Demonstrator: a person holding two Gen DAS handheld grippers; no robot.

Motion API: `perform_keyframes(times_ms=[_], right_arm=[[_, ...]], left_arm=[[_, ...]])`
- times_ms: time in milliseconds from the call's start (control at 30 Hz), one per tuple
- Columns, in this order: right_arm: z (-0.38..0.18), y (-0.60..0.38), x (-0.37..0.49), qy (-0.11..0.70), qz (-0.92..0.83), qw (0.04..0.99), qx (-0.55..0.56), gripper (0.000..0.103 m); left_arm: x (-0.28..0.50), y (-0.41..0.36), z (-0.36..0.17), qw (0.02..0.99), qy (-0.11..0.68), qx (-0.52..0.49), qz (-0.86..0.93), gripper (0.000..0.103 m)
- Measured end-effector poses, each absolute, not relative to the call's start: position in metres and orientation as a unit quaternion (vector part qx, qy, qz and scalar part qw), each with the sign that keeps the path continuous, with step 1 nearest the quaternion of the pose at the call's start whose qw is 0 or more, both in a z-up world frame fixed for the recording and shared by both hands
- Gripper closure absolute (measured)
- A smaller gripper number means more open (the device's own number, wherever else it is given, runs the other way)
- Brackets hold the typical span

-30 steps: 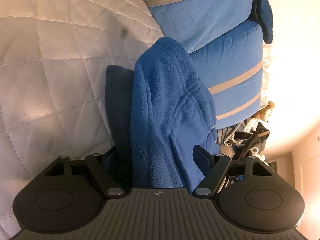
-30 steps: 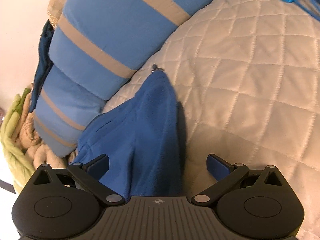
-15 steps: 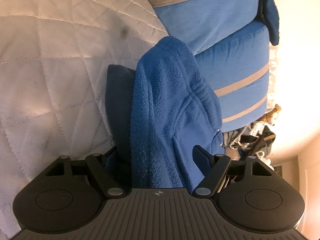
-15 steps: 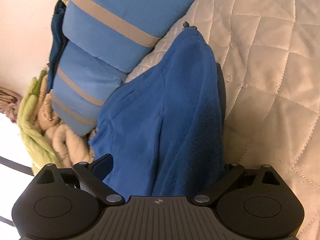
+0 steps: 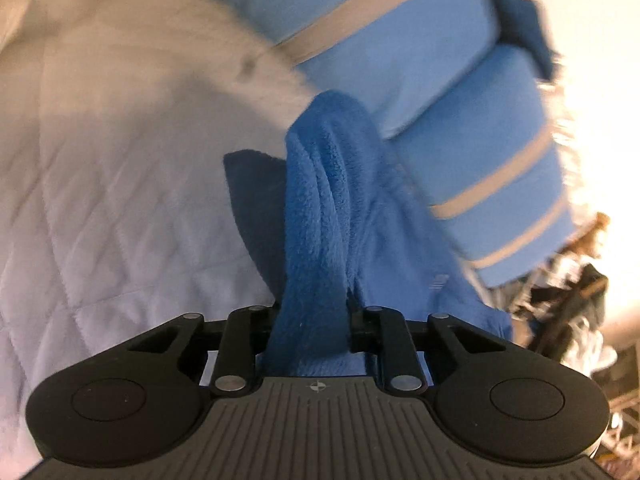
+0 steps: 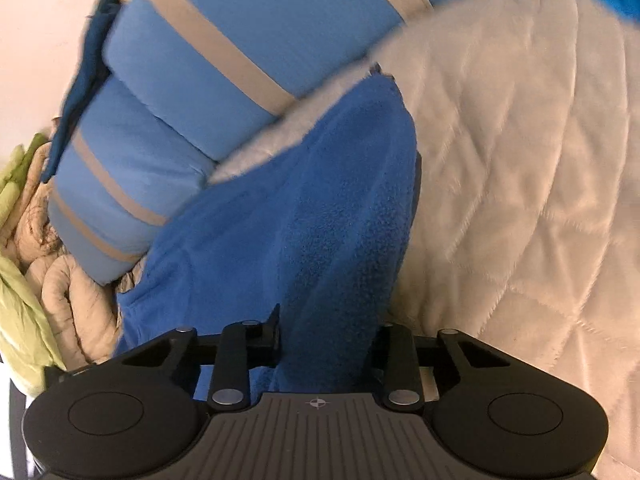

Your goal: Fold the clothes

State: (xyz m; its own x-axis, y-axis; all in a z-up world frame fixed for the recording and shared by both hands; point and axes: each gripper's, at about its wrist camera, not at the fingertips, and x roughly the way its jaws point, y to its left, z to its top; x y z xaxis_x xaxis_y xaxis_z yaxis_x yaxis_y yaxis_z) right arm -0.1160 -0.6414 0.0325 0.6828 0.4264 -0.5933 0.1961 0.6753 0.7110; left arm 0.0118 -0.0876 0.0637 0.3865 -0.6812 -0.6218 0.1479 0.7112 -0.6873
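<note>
where both sat open a second ago, left gripper (image 5: 312, 320) and right gripper (image 6: 326, 332) now pinch the blue fleece (image 6: 320, 216).

Fuzzy blue fleece garment (image 5: 316, 216), quilted matt cream bedspread (image 5: 100, 168), matt black plastic jaws

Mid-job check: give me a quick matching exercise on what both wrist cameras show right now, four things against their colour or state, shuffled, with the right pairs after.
Things:
1. left tongs
2. fleece garment
3. quilted bedspread
4. rolled bedding

States:
A. cream, diamond stitching
B. light blue with tan bands
C. shut on a bunched fold of fleece
D. deep blue, held at two spots, trailing onto the bed

Pairs: 1-C, 2-D, 3-A, 4-B. The right tongs are likewise shut on the fleece.
</note>
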Motion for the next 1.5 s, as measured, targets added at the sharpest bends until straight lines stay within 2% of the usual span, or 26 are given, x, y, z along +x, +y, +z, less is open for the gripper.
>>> perform_keyframes(times_ms=[167,300,467,567,700,767,800,833,867,900,933,1067,1233,1500], right_arm=[[0.102,-0.630,-0.144,0.340,0.070,0.873,0.342,0.073],[0.147,-0.633,-0.158,0.316,0.064,0.891,0.321,0.073],[0.163,-0.614,-0.158,0.325,0.069,0.895,0.297,0.073],[0.166,-0.588,-0.139,0.336,0.084,0.893,0.287,0.074],[0.184,-0.550,-0.098,0.321,0.127,0.896,0.280,0.074],[0.204,-0.529,-0.070,0.290,0.160,0.901,0.280,0.074],[0.214,-0.518,-0.054,0.269,0.176,0.905,0.278,0.070],[0.222,-0.505,-0.041,0.247,0.160,0.920,0.259,0.060],[0.229,-0.493,-0.029,0.224,0.144,0.933,0.241,0.051],[0.236,-0.481,-0.017,0.202,0.126,0.946,0.221,0.015],[0.240,-0.471,-0.010,0.187,0.093,0.958,0.194,0.003],[0.241,-0.453,-0.025,0.184,0.032,0.973,0.132,0.000],[0.230,-0.463,-0.083,0.179,0.053,0.981,0.056,0.000],[0.245,-0.492,-0.143,0.177,0.046,0.983,0.002,0.000]], left_arm=[[-0.020,-0.094,0.127,0.813,0.449,-0.225,-0.297,0.083],[-0.029,-0.087,0.142,0.824,0.442,-0.203,-0.290,0.083],[-0.021,-0.069,0.135,0.831,0.455,-0.196,-0.254,0.083],[-0.016,-0.049,0.150,0.844,0.444,-0.187,-0.237,0.084],[-0.002,-0.012,0.213,0.902,0.368,-0.132,-0.183,0.083],[0.010,-0.004,0.250,0.943,0.294,-0.059,-0.142,0.072],[0.018,-0.006,0.261,0.959,0.259,-0.016,-0.113,0.066],[0.027,-0.008,0.267,0.970,0.231,0.022,-0.072,0.051],[0.037,-0.011,0.269,0.976,0.208,0.050,-0.029,0.030],[0.042,-0.015,0.267,0.980,0.188,0.073,0.001,0.020],[0.044,-0.019,0.264,0.981,0.165,0.097,0.028,0.015],[0.036,-0.035,0.244,0.978,0.128,0.145,0.078,0.015],[0.013,-0.045,0.231,0.980,0.142,0.136,0.025,0.015],[-0.033,-0.055,0.242,0.984,0.144,0.103,-0.031,0.015]])
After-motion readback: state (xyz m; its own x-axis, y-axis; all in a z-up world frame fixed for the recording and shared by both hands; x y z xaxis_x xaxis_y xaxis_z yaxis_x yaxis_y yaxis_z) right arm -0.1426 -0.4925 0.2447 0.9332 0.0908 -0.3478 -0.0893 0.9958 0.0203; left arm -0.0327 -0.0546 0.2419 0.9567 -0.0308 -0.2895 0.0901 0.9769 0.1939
